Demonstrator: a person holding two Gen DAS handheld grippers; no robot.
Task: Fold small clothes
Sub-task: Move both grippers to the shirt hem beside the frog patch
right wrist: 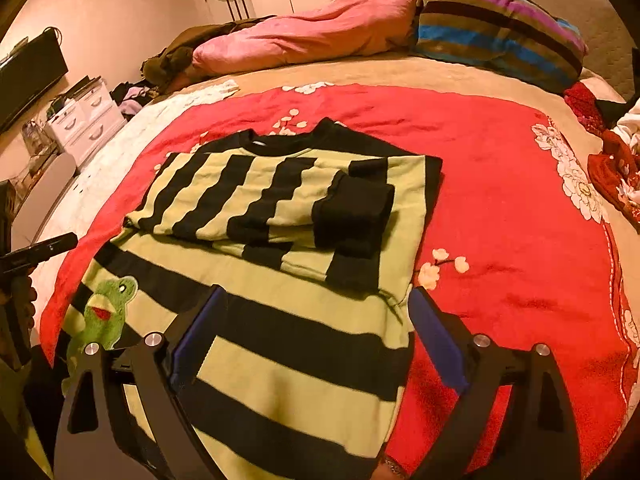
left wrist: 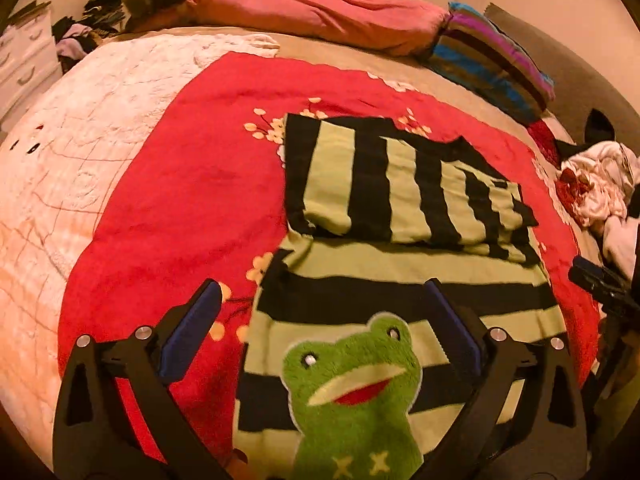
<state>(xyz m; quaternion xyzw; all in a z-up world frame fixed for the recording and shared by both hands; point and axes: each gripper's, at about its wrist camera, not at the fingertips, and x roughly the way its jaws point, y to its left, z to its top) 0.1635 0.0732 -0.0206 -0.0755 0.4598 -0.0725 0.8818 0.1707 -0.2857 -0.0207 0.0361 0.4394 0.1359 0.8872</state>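
On red blanket [right wrist: 500, 184], striped sweater [right wrist: 280, 320], sleeves folded across

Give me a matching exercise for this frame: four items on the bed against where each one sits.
Items:
1. frog patch
2. folded sleeves
3. striped pillow
4. pink duvet roll

Places:
A. far edge of the bed, left of the pillow
B. far right corner of the bed
C. near hem of the sweater
D. across the sweater's chest

Pairs: 1-C, 2-D, 3-B, 4-A
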